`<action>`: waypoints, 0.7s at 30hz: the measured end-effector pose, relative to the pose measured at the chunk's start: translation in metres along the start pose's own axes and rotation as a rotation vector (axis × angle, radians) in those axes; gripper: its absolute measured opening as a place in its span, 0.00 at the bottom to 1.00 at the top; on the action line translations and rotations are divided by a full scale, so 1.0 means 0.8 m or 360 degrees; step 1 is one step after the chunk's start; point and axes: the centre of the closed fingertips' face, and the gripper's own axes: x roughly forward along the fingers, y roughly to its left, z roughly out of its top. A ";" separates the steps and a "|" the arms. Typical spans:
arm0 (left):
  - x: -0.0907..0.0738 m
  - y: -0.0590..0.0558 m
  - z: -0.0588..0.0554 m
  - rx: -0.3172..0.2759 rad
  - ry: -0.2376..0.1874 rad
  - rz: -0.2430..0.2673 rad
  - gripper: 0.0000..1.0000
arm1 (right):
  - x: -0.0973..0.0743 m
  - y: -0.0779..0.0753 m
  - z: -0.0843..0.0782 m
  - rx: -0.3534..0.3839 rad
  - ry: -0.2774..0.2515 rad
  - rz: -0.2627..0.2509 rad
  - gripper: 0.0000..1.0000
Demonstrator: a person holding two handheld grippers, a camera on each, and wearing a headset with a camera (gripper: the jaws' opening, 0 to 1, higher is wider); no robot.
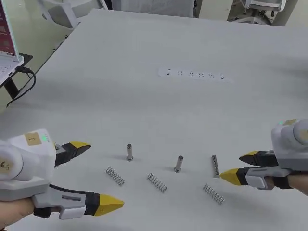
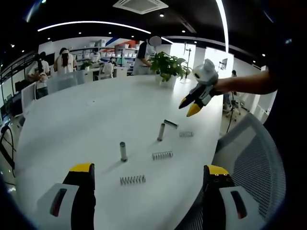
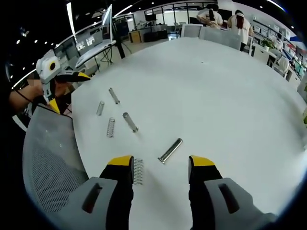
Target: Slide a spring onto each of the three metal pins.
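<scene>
Left gripper (image 1: pixel 106 174), right gripper (image 1: pixel 231 166): jaws apart, empty. Three springs (image 1: pixel 157 183) lay loose; three metal pins (image 1: pixel 178 163) were bare; all three fittings outstanding

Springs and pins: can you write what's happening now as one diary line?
left pin upright | middle pin upright | right pin lying | three springs loose on table | left gripper open | right gripper open

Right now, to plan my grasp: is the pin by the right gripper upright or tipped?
Tipped: the pin lies flat on the table.
</scene>
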 end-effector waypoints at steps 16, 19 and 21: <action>-0.001 0.005 -0.007 -0.0015 0.0008 0.0010 0.90 | 0.042 -0.018 0.012 0.0376 0.0090 -0.0007 0.25; -0.001 0.005 -0.008 -0.0012 0.0014 0.0006 0.90 | 0.049 -0.022 0.009 0.0394 0.0129 -0.0025 0.24; -0.001 0.005 -0.009 -0.0013 0.0014 0.0006 0.90 | 0.053 -0.022 0.007 0.0408 0.0156 -0.0026 0.21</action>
